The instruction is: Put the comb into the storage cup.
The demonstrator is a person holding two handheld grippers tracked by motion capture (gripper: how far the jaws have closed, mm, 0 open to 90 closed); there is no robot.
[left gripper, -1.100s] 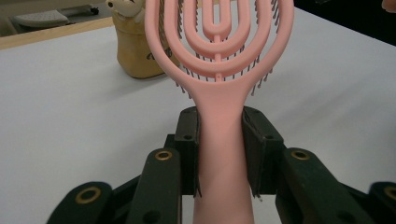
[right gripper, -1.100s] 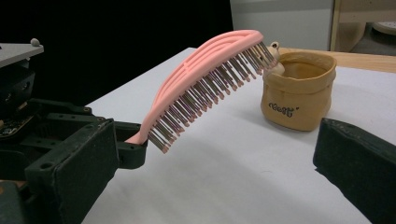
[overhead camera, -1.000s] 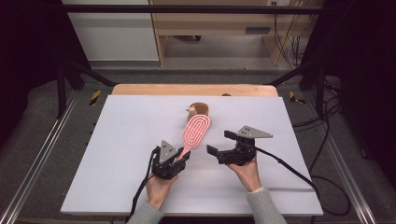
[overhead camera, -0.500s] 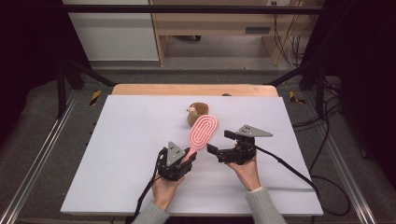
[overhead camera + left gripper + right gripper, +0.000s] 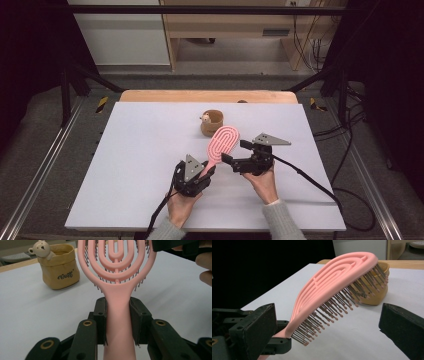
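Note:
A pink hairbrush is lifted off the white table, its handle clamped between the jaws of my left gripper. In the left gripper view the looped head rises straight ahead. My right gripper points left at the brush with its jaws open. In the right gripper view the brush head slants between the wide-apart pads, bristles toward the table, touching neither pad. A tan pouch with a small bear figure stands just behind the brush.
The white table top spreads left and in front of the grippers. A wooden board edge runs along the far side. Cables trail from both grippers toward the near and right edges.
My left gripper has carried the brush a little to the right, nearer the right gripper. The right gripper has stayed put.

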